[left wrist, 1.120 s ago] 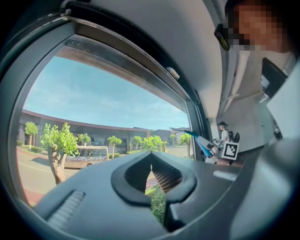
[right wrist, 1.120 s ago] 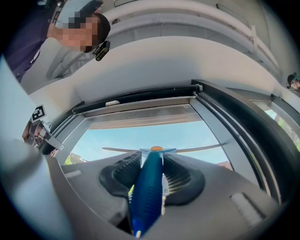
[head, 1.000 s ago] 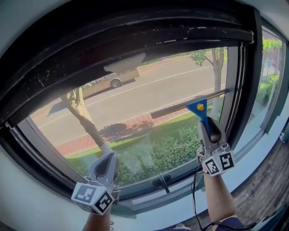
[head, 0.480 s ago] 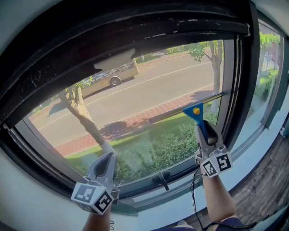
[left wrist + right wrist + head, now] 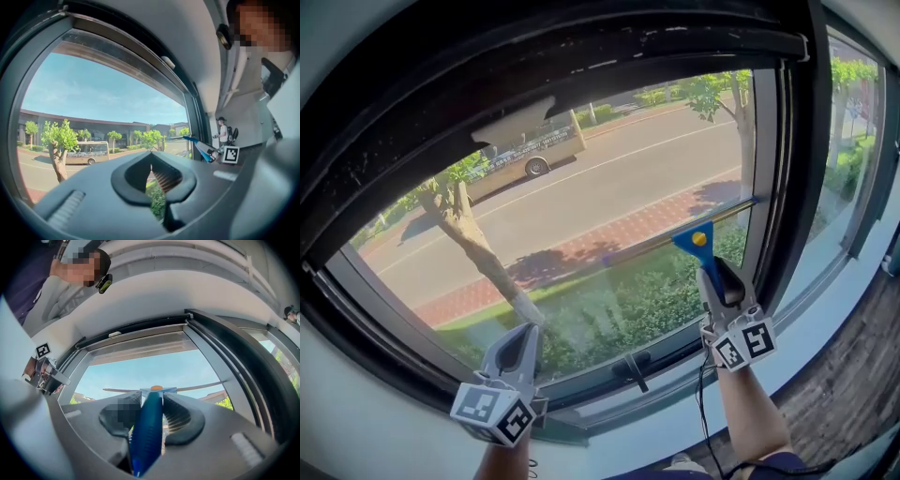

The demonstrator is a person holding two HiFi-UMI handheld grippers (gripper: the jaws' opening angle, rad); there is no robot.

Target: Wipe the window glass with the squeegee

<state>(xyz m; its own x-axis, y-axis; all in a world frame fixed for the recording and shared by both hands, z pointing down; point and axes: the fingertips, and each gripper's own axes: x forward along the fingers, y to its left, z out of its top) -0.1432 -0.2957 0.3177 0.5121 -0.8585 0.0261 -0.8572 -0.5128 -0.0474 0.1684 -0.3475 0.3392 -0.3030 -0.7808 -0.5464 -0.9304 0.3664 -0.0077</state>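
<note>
**Head view.** The right gripper (image 5: 715, 274), at lower right of the frame, is clamped on the blue handle of the squeegee (image 5: 695, 240). The squeegee's long blade lies against the window glass (image 5: 581, 202), slanting from mid-pane up to the right-hand window frame (image 5: 773, 169). The blade sits a little over halfway down the pane, so I judge that a downward stroke is in hand. To do it well, press the whole blade evenly on the glass. Carry it down towards the bottom rail in one steady pull, with its right end running close along the frame so that no strip is missed. The left gripper (image 5: 523, 336) hangs at lower left near the sill, taking no part.

**Left gripper view.** The left gripper (image 5: 151, 161) has its jaws brought together on nothing, and only shrubbery shows through the gap behind them. At centre right the squeegee (image 5: 192, 139) is small against the pane.

**Right gripper view.** The right gripper (image 5: 152, 404) has its ribbed pads pinching the squeegee (image 5: 147, 432) by its handle. The handle runs straight up the middle to the blade, which spreads to both sides across the sky. The hold looks centred and firm, which should help keep the blade from twisting.

No bucket, tray or other container shows in any view.
</note>
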